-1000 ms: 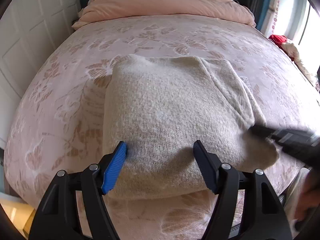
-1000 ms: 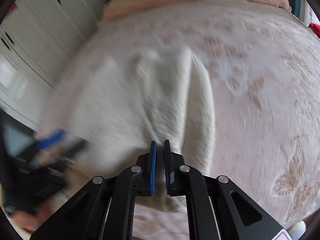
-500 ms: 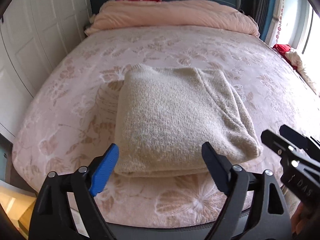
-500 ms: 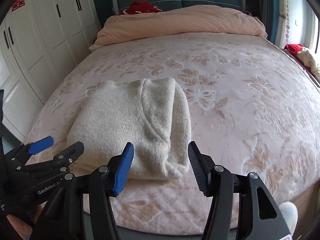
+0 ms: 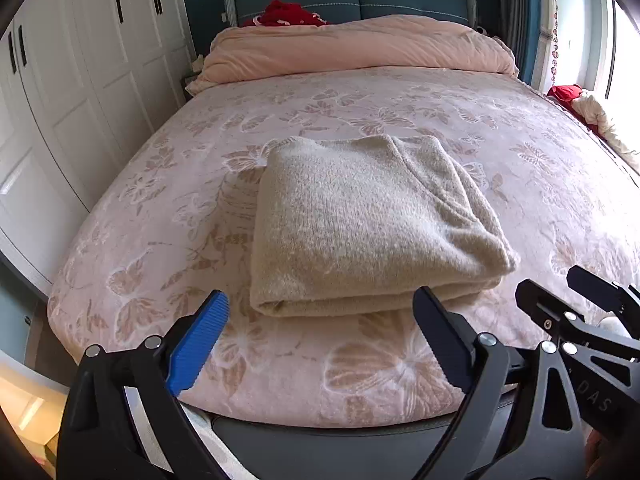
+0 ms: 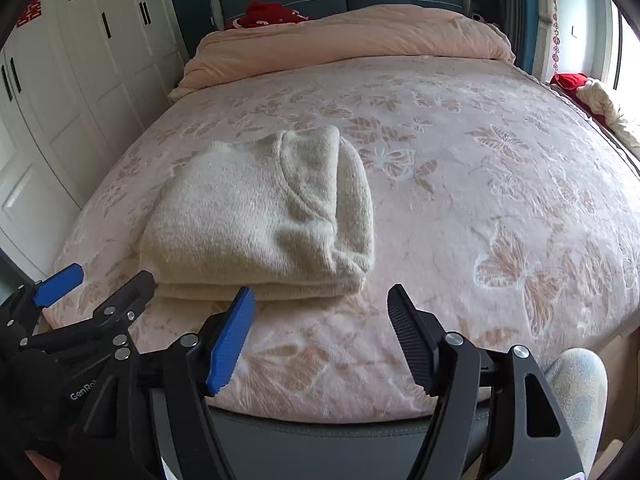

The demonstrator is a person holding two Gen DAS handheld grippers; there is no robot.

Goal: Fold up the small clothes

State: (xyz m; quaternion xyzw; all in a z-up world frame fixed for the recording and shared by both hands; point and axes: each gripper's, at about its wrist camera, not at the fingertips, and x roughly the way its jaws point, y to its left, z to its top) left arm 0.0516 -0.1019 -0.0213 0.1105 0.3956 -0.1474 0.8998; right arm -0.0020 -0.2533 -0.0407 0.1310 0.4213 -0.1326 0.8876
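A cream knitted sweater [image 5: 360,220] lies folded into a thick rectangle on the pink butterfly-print bedspread [image 5: 360,108], near the bed's foot; it also shows in the right wrist view [image 6: 260,216]. My left gripper [image 5: 320,340] is open and empty, held back over the foot edge, clear of the sweater. My right gripper [image 6: 320,336] is open and empty too, just right of the sweater's near corner. Each gripper shows in the other's view: the right one [image 5: 580,304] at lower right, the left one [image 6: 92,284] at lower left.
A rolled pink duvet [image 5: 360,48] lies across the head of the bed with a red item [image 5: 288,14] behind it. White wardrobe doors [image 5: 80,80] stand along the left. Red and white clothes [image 5: 584,104] lie at the right by the window. A socked foot [image 6: 576,384] shows below.
Both grippers have pulled back from the sweater toward the bed's foot. The right gripper, shut a second ago, has opened. The sweater lies folded and released.
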